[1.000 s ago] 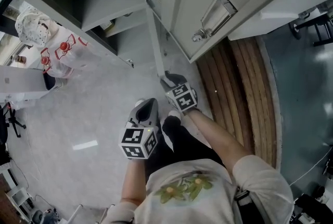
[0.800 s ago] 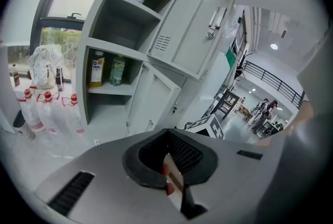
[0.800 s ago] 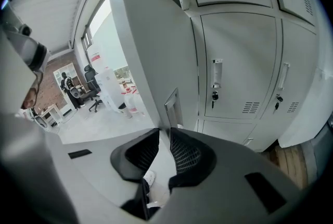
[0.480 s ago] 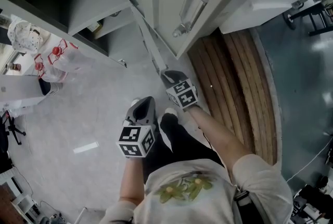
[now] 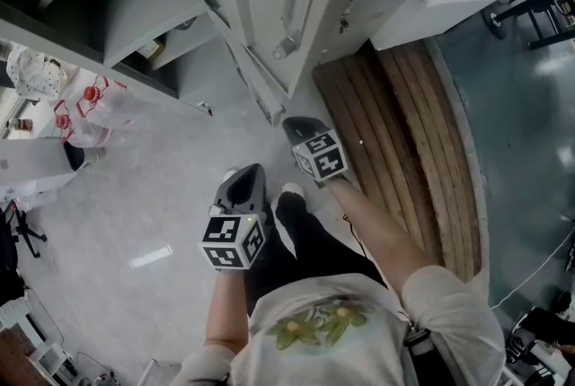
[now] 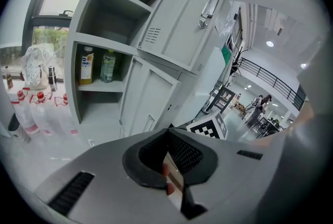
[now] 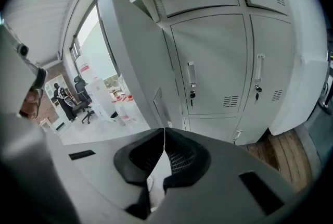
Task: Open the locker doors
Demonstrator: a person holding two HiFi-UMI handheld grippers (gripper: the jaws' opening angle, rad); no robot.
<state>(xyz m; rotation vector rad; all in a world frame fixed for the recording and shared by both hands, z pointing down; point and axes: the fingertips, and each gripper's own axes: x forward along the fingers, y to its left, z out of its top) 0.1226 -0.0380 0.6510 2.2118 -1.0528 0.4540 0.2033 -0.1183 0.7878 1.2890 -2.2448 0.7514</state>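
**Locker bay, both grippers clenched and empty**

Grey floor and a wooden slat platform lie under both grippers in the head view, with the lockers ahead of the jaw tips.

Left gripper: jaws pressed tip to tip, nothing between them. In the left gripper view, an open compartment sits ahead and left of the tips. Two bottles stand on its shelf. A swung-open upper door with a metal handle hangs above and ahead of the jaws. A closed lower door stands straight ahead, just above the tips and apart from them. Water bottles stand on the floor far left of the jaws.

Right gripper: jaws have just been closing and now meet, holding nothing. In the right gripper view, two closed lower doors with handles and keys stand ahead and above the tips. An open door panel runs up on the left of the jaws. No jaw touches a door.
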